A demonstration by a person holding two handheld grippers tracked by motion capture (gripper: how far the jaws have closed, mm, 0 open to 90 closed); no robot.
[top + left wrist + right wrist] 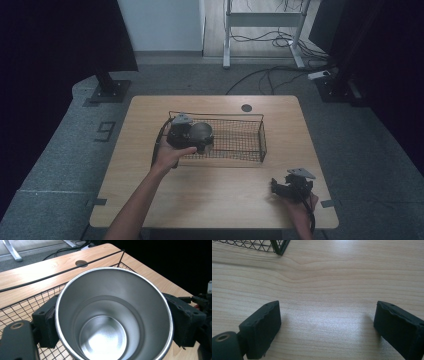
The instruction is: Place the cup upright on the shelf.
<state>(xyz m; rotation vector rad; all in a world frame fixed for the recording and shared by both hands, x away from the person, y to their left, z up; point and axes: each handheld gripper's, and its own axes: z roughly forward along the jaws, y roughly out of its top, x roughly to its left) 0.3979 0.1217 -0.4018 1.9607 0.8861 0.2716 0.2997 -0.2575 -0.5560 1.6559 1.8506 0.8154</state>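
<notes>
A shiny steel cup (110, 322) sits between the two black jaws of my left gripper (113, 322), which is shut on its sides. From above, the cup (201, 132) hangs over the left end of a black wire basket (235, 142), with my left gripper (192, 136) around it. The cup's mouth faces the camera and it is empty inside. My right gripper (285, 189) rests near the table's front right corner, open, and its jaws (327, 325) stand wide apart over bare wood.
The wooden table (215, 200) has a round cable hole (246, 108) at the back. A corner of the basket (279, 247) shows at the top of the right gripper view. Cables and a desk frame (265, 30) lie on the floor beyond.
</notes>
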